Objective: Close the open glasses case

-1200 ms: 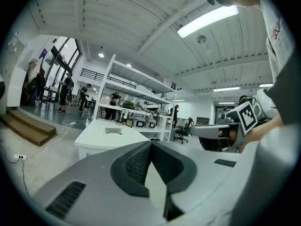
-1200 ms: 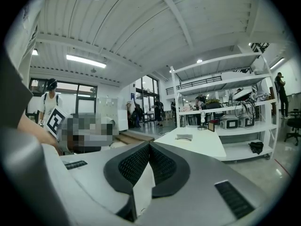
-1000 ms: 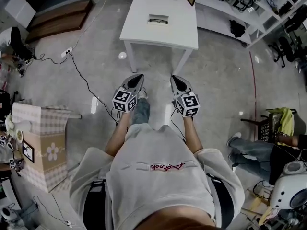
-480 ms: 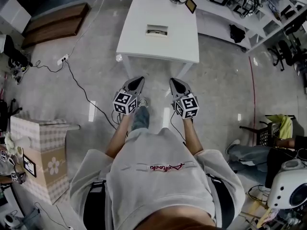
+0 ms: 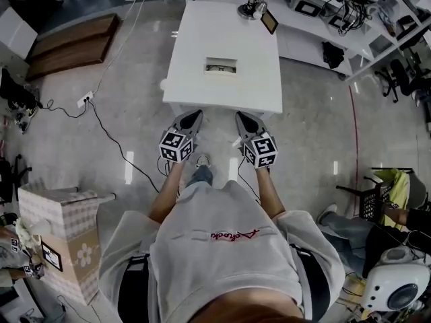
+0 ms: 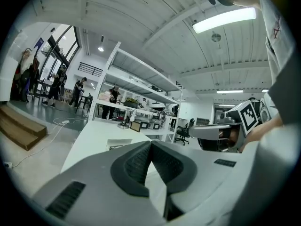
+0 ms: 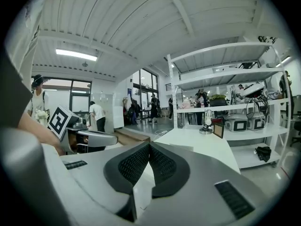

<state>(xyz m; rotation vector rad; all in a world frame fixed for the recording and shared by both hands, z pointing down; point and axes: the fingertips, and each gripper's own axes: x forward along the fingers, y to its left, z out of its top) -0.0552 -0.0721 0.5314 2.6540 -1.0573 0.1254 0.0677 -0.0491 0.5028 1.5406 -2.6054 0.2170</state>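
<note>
Starting with the head view: the person is standing at the near end of a white table (image 5: 229, 32), holding the left gripper (image 5: 194, 114) and the right gripper (image 5: 239, 116) side by side. Both tips are pointing toward the table's near edge and sitting just beside it. The glasses case (image 5: 221, 66) is lying near the middle of the tabletop, looking open with its dark inside showing. It is well apart from both grippers, and nothing is touching it. A desk lamp (image 5: 250, 8) and a small frame (image 5: 269, 21) are standing at the far end.

Left gripper view: the jaws are clenched, ribbed pads meeting tip to tip and gripping nothing. The glasses case (image 6: 119, 143) is showing low and flat on the white table (image 6: 91, 135), beyond the tips and clear of them. The right gripper (image 6: 197, 131) is showing at the right with its marker cube (image 6: 248, 117).

Right gripper view: these jaws are clenched too, pads pressing together with nothing between them. The white table (image 7: 202, 142) is stretching ahead, with the desk lamp (image 7: 205, 123) and small frame (image 7: 218, 130) at its far end. The case is too hard to make out here. The left gripper (image 7: 116, 139) is showing at the left.
</note>
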